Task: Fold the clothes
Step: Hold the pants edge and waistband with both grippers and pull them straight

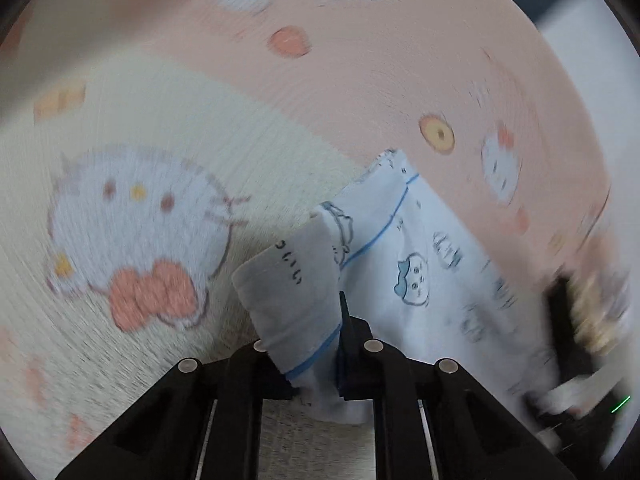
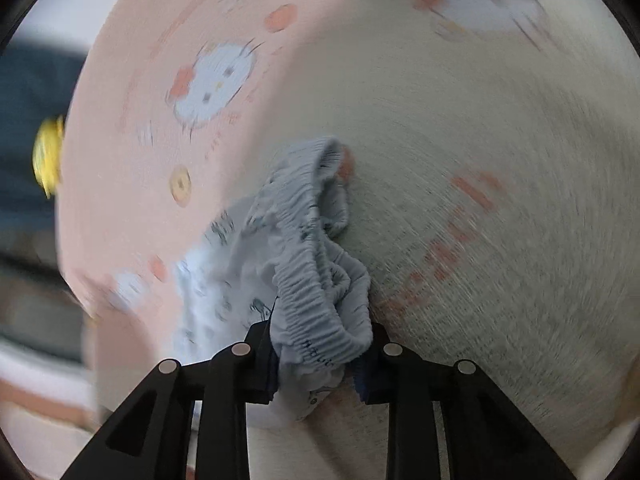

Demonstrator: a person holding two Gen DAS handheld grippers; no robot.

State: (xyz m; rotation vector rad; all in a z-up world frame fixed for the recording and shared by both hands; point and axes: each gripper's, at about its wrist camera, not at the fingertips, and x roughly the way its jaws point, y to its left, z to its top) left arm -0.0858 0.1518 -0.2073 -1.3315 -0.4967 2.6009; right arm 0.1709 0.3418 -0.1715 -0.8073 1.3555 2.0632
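Note:
A small pale-blue garment [image 1: 404, 264] printed with little cartoon figures and thin blue lines hangs over the patterned cloth. My left gripper [image 1: 316, 364] is shut on its hem, which folds over grey toward the camera. In the right wrist view my right gripper [image 2: 320, 360] is shut on the garment's ribbed elastic waistband [image 2: 316, 264], which bunches up in front of the fingers. The rest of the garment [image 2: 216, 280] trails off to the left. Both views are motion-blurred.
Under the garment lies a pink and cream cloth [image 1: 360, 60] with cartoon cat faces [image 1: 136, 232], reaching to its edge at the left [image 2: 76, 200]. A blurred dark gripper body [image 1: 576, 328] shows at the right. Dark floor [image 2: 28, 92] lies beyond the edge.

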